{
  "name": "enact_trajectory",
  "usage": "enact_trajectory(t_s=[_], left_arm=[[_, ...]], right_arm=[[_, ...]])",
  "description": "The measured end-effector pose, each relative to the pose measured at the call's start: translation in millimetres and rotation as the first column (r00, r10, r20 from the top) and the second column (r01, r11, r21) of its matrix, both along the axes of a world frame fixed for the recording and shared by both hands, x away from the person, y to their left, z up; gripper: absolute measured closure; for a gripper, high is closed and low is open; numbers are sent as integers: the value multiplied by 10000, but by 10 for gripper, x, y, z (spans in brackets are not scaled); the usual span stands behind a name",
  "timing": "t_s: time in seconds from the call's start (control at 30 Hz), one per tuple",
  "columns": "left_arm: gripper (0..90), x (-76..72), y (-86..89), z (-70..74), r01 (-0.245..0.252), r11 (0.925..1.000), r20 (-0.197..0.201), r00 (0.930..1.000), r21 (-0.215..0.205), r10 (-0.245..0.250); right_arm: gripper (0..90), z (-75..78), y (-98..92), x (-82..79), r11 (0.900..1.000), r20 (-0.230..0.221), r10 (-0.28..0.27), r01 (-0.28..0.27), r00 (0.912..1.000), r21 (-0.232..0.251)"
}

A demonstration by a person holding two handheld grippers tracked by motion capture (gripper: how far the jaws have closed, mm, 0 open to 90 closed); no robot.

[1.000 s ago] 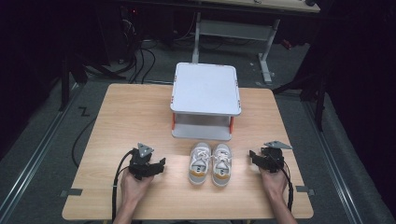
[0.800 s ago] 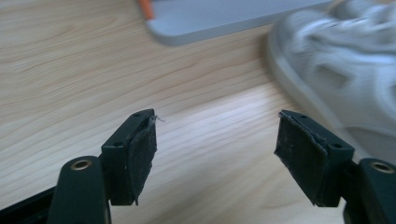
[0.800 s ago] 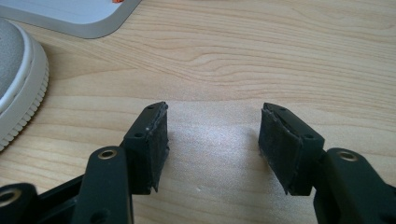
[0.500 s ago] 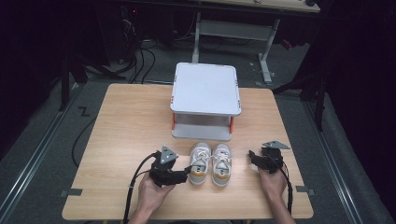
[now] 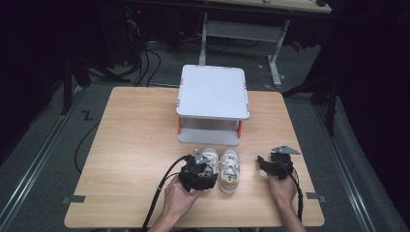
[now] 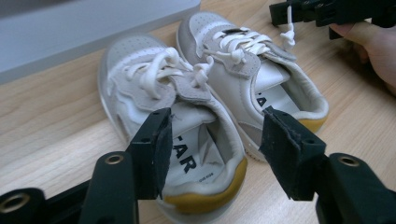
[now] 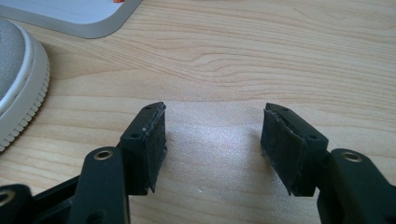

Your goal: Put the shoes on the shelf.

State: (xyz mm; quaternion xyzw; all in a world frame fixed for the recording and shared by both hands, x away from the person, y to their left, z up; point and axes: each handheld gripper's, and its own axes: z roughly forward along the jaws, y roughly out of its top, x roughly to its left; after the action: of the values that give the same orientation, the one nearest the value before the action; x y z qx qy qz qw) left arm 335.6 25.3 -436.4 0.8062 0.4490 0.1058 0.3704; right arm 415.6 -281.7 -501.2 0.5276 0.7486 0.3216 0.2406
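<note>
Reaching for the left shoe (image 6: 177, 135), at six o'clock of the shelf (image 5: 212, 92) on the table (image 5: 130, 145). Left tool (image 6: 215, 149) just closing, astride its heel, not yet pinching. Right tool (image 7: 212, 140) open, empty. Next: squeeze, then lift.

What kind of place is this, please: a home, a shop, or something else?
Most likely a lab or recording workspace, not a home. A bare wooden table stands in a dark room, cables lie on the floor behind it, and a hand-held gripper reaches toward small shoes.
</note>
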Motion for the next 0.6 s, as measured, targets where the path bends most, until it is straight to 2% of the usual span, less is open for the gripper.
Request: enact_trajectory(t_s=[0.17,0.37,0.5,0.6], left_arm=[[447,57,-97,-39,-121,9999,-324,9994,-28,120],[446,79,-160,-37,-345,9993,-366,9987,-119,341],[425,86,-174,-23,-521,9983,-630,9967,-249,504],[421,81,-206,-27,-634,9978,-521,9967,-187,623]], right_arm=[[399,0,-1,1,10000,-16,18,-18,10000,13],[399,0,-2,3,10000,-3,29,-29,10000,0],[398,0,-1,5,10000,6,36,-36,10000,-4],[398,0,1,4,10000,-5,24,-24,10000,4]])
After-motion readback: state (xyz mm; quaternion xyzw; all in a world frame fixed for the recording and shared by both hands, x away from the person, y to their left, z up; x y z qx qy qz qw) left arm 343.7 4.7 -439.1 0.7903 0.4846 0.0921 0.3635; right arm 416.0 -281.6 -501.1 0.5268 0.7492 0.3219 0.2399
